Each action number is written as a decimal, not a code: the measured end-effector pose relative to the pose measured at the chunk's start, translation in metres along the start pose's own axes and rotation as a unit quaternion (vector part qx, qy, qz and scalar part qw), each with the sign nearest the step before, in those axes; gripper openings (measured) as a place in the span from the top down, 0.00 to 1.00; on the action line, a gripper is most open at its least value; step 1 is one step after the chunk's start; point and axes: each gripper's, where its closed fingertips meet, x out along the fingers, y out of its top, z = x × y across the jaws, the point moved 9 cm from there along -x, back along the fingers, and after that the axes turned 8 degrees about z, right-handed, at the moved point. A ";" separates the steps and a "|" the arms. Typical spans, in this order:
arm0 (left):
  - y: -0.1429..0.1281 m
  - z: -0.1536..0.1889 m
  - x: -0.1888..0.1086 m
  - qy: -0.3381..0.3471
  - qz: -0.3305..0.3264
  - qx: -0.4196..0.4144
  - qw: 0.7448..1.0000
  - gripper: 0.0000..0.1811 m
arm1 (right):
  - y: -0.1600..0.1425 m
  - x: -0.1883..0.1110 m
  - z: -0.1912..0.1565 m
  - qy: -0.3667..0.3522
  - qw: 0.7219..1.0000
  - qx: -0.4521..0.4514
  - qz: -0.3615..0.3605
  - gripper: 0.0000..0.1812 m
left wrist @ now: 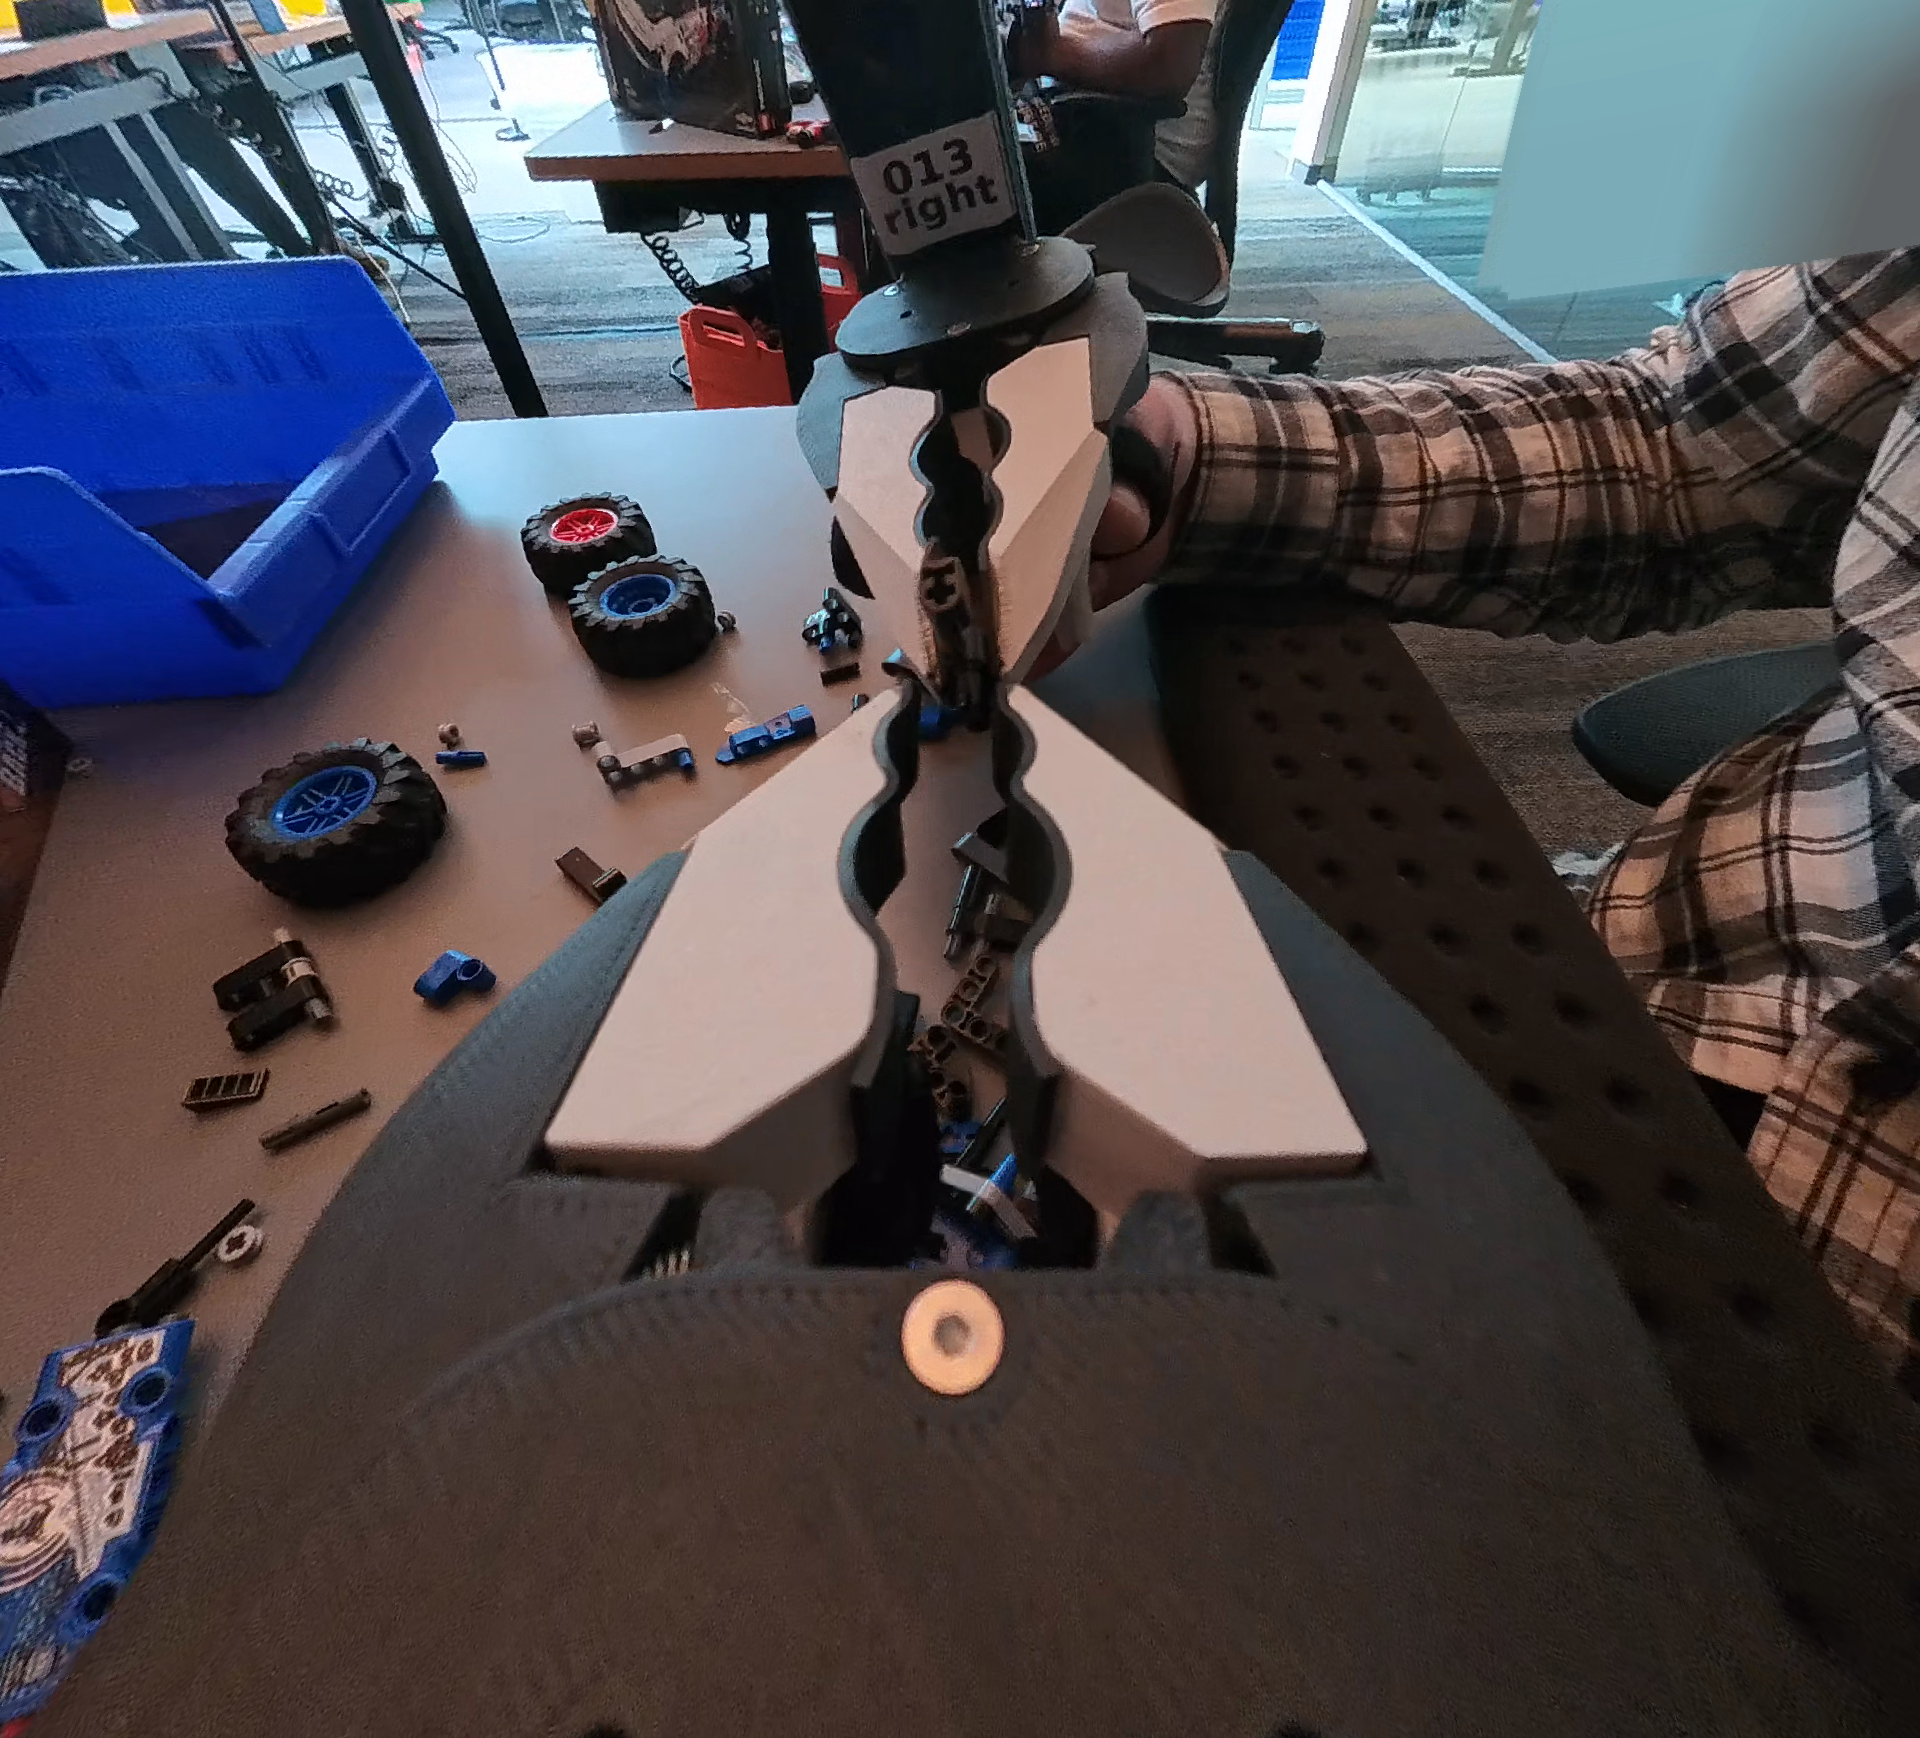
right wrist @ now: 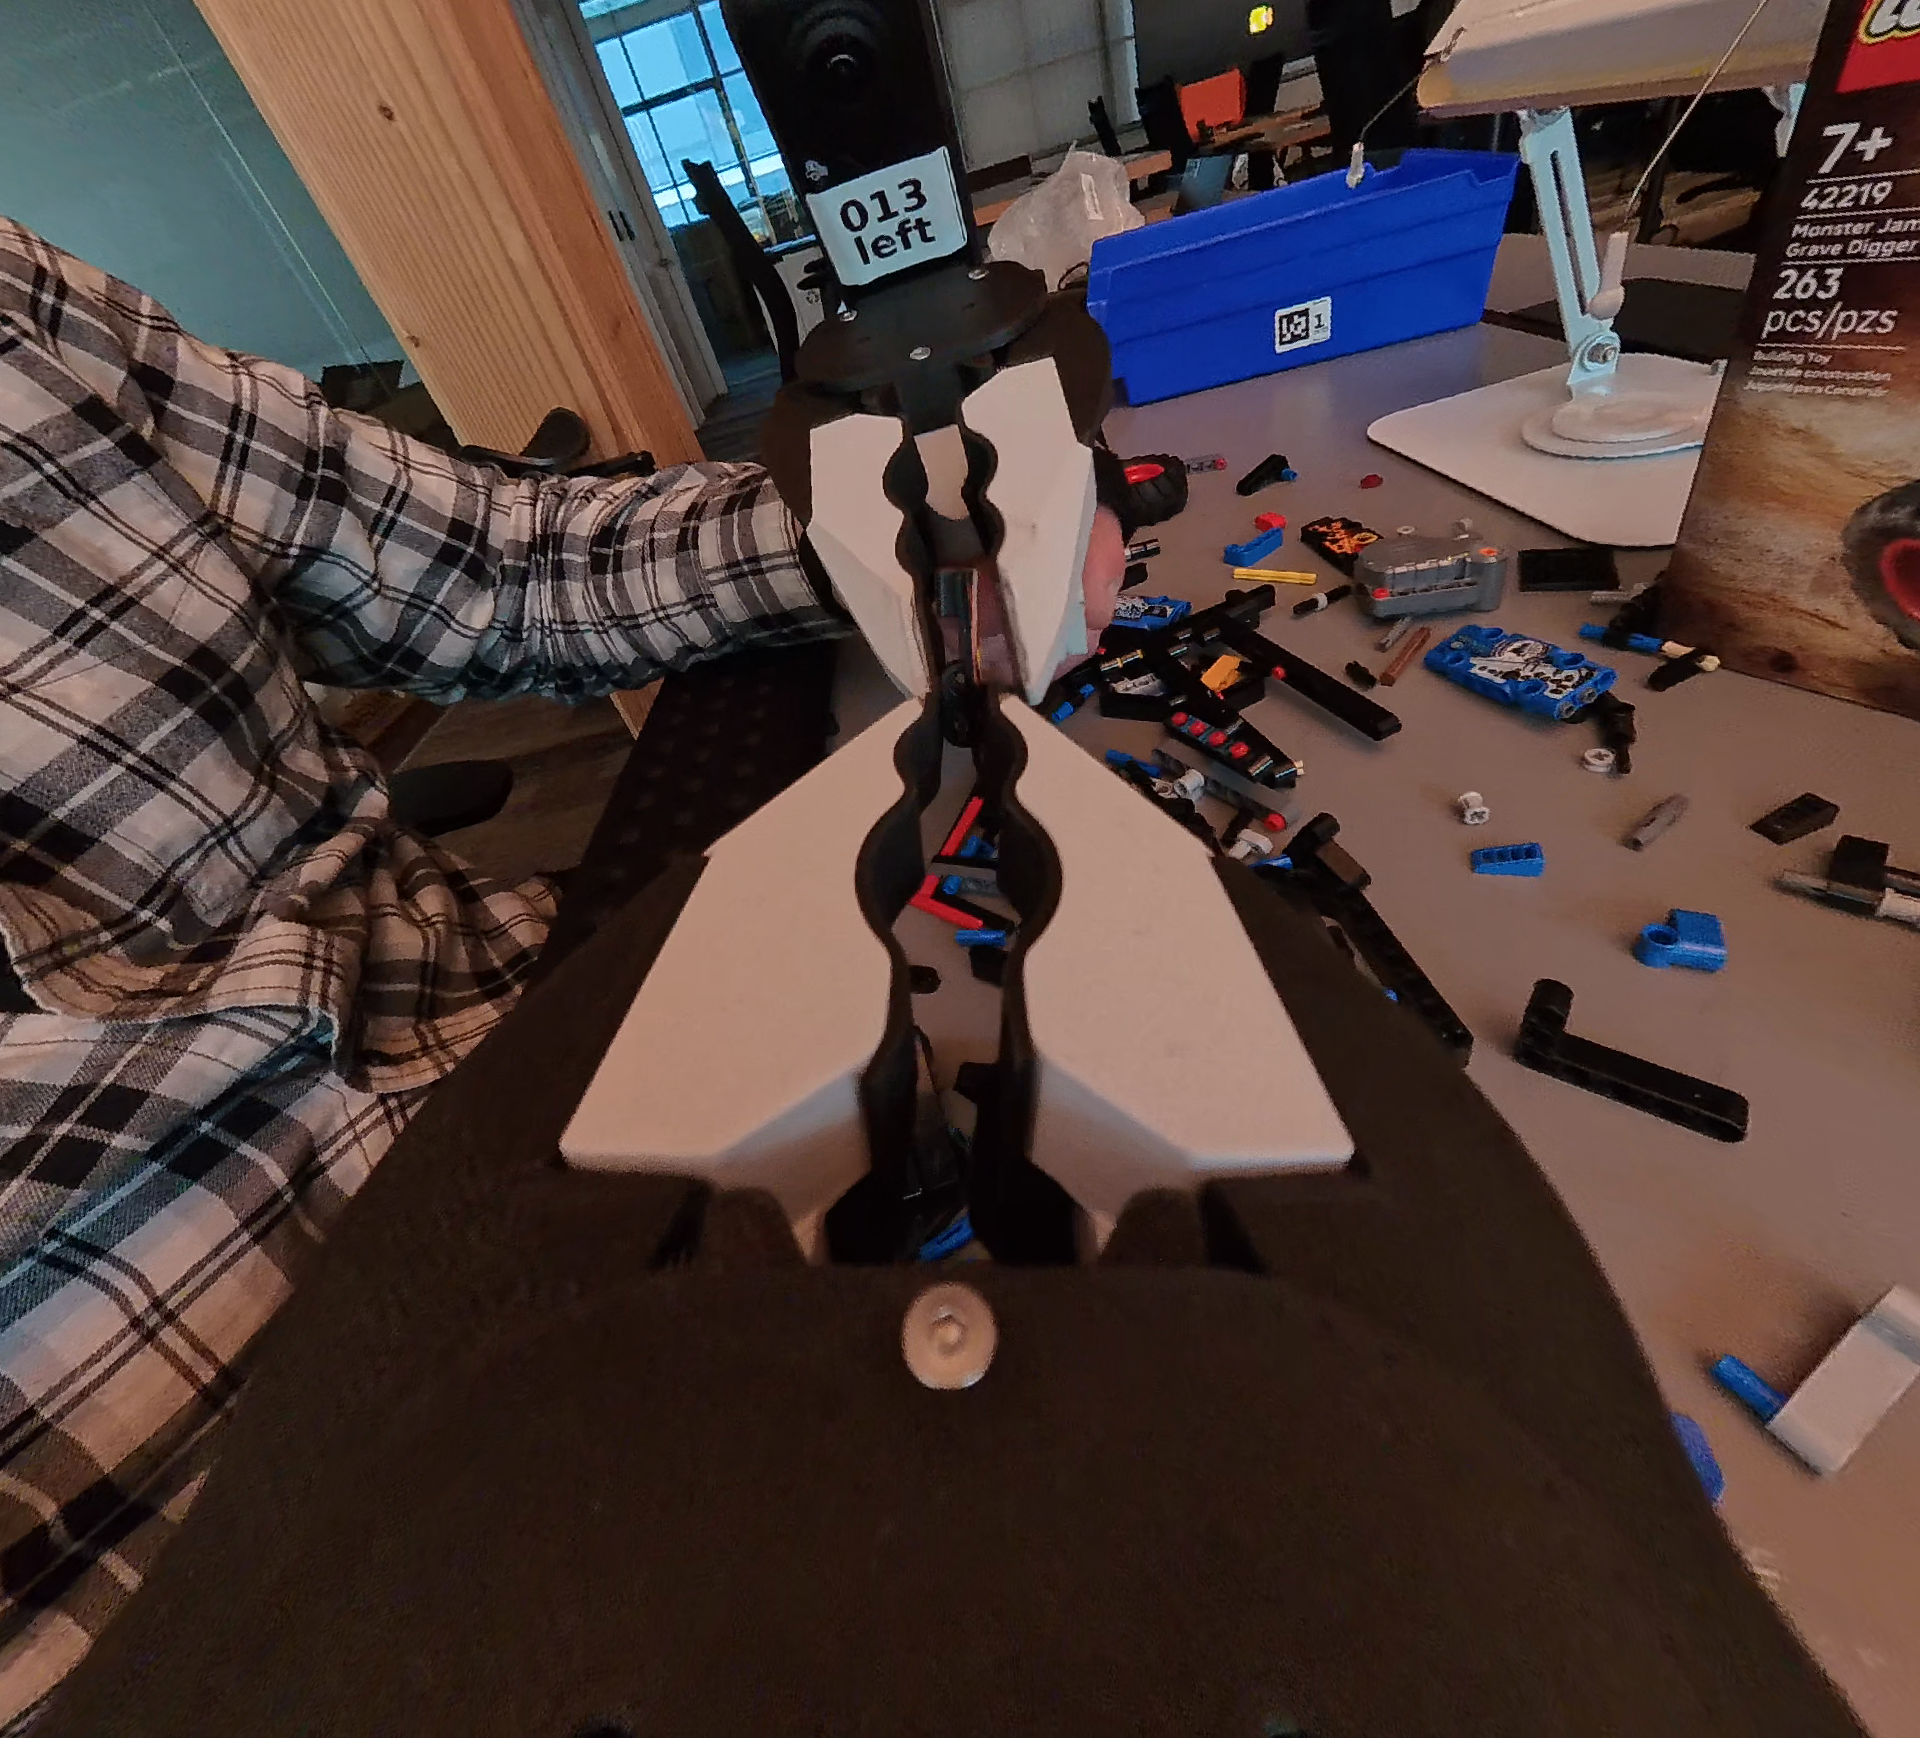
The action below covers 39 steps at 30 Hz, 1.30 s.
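Observation:
My left gripper [left wrist: 956, 696] and right gripper [right wrist: 966, 706] meet tip to tip above the grey table [left wrist: 499, 857]. In the left wrist view the right gripper [left wrist: 961, 665] points back at me, shut on a small dark toy piece with a cross hole [left wrist: 943, 597]. In the right wrist view the left gripper [right wrist: 977, 689] is shut on a small black piece [right wrist: 954, 618]. The pieces touch at the fingertips; I cannot tell whether they are one piece or two. Hands in plaid sleeves [left wrist: 1507, 493] hold both grippers.
A blue bin [left wrist: 208, 483] stands at the back. Three toy wheels [left wrist: 332, 815] and several loose black and blue parts [right wrist: 1507, 859] lie scattered. A toy box [right wrist: 1818, 441], a white booklet stand [right wrist: 1558, 431] and a grey motor block [right wrist: 1434, 582] stand nearby. A black perforated panel [left wrist: 1403, 857] lies by the table edge. Left and right tips are no more than a few centimetres apart. The grey motor block [right wrist: 1434, 582] is about 25 cm from both grippers' fingertips.

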 end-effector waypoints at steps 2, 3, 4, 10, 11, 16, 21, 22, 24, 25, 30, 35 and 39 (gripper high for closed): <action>0.001 0.003 0.001 0.004 0.002 0.017 1.000 0.97 | 0.000 -0.001 0.000 0.000 1.000 0.000 0.002 0.97; 0.001 0.004 0.001 0.001 0.002 0.018 1.000 0.98 | 0.001 -0.002 0.000 0.001 1.000 0.000 0.003 0.97; 0.002 0.004 0.001 -0.004 0.002 0.017 1.000 0.99 | 0.000 -0.002 -0.001 0.004 1.000 -0.001 0.003 0.97; 0.003 0.007 0.000 0.000 -0.011 0.039 0.999 0.99 | 0.000 -0.001 -0.003 0.004 1.000 -0.013 0.001 0.96; 0.003 0.007 0.000 0.002 -0.014 0.042 0.999 0.99 | 0.000 -0.001 -0.003 0.002 1.000 -0.016 0.001 0.96; 0.005 0.012 -0.002 -0.004 -0.011 0.064 0.998 1.00 | 0.002 0.000 -0.011 -0.001 0.997 -0.072 -0.009 0.97; 0.009 0.017 -0.005 -0.019 -0.011 0.085 0.996 0.99 | 0.005 0.000 -0.017 0.013 0.996 -0.088 0.003 0.97; 0.009 0.017 -0.006 -0.022 -0.011 0.082 0.996 1.00 | 0.005 0.001 -0.018 0.012 0.996 -0.092 0.001 0.97; 0.009 0.016 -0.010 -0.019 -0.010 0.083 0.996 1.00 | 0.006 -0.003 -0.019 0.016 0.995 -0.095 0.009 0.97; 0.012 0.009 -0.026 -0.003 0.011 0.071 0.997 1.00 | 0.015 -0.019 -0.014 0.007 0.995 -0.080 0.060 0.98; 0.003 0.001 -0.021 0.011 -0.043 0.076 0.996 0.99 | 0.012 -0.017 -0.009 -0.009 0.996 -0.071 0.050 0.97; -0.031 -0.005 -0.016 0.001 -0.150 0.060 0.987 0.96 | 0.005 -0.022 0.004 -0.014 0.999 -0.014 0.039 0.98; -0.034 -0.004 -0.011 0.004 -0.152 0.051 0.987 0.82 | 0.002 -0.017 0.005 -0.026 0.999 -0.018 0.020 0.97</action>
